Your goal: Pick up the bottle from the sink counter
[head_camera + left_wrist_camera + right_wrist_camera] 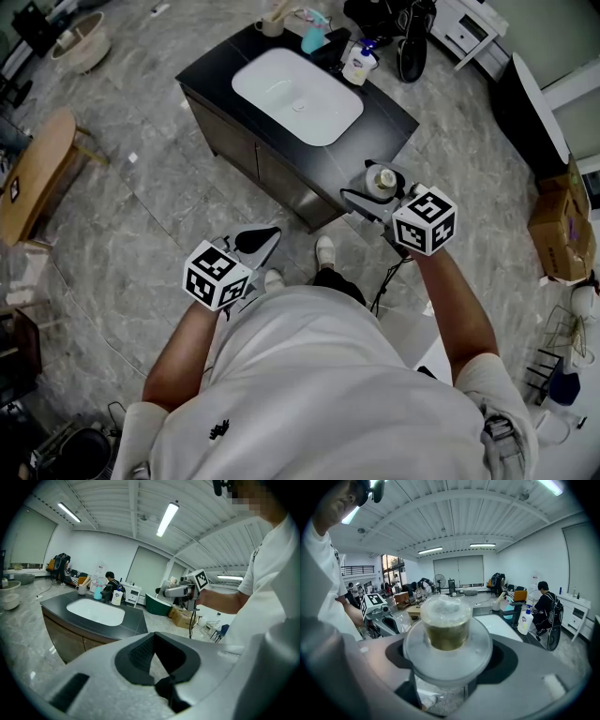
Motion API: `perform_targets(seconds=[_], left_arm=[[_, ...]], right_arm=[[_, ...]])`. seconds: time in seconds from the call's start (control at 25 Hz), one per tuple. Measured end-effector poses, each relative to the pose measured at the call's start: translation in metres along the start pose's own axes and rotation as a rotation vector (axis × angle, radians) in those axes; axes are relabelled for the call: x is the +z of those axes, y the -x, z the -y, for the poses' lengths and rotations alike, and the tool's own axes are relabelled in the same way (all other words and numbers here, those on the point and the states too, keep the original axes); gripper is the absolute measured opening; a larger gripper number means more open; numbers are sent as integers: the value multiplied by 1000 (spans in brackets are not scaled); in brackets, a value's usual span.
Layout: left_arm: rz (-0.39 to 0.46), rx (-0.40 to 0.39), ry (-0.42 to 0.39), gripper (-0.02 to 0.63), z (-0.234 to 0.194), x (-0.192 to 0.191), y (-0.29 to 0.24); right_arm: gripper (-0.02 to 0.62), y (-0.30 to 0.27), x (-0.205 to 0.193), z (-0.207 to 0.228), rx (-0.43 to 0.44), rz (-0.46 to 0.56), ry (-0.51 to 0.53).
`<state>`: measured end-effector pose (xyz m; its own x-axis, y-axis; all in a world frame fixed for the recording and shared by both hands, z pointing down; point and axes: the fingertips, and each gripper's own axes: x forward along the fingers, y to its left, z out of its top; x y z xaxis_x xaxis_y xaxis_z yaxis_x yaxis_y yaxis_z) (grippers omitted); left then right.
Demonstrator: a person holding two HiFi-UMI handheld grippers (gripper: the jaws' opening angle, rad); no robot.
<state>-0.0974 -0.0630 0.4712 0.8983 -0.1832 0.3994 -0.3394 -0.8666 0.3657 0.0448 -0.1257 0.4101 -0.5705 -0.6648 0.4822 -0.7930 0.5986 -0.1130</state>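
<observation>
The dark sink counter (214, 67) with its white basin (295, 94) is standing ahead of the person. The right gripper (373, 195) is clamping a clear bottle (446, 629) of yellowish liquid, holding it by the counter's near corner. The left gripper (161, 667) is hanging over the floor with its jaws together and nothing between them.

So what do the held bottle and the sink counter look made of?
Bottle: probably frosted translucent plastic, maybe glass; cloudy walls with yellowish contents showing through. Counter: dark, smooth, faintly glossy stone or laminate; cannot tell which.
</observation>
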Motion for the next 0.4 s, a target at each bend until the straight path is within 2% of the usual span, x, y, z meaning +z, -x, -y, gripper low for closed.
perform_targets(seconds=[0.4], left_arm=[[-4,7,1,6,-11,11,-15]], right_arm=[[356,-8,4,21,12,-7,12]])
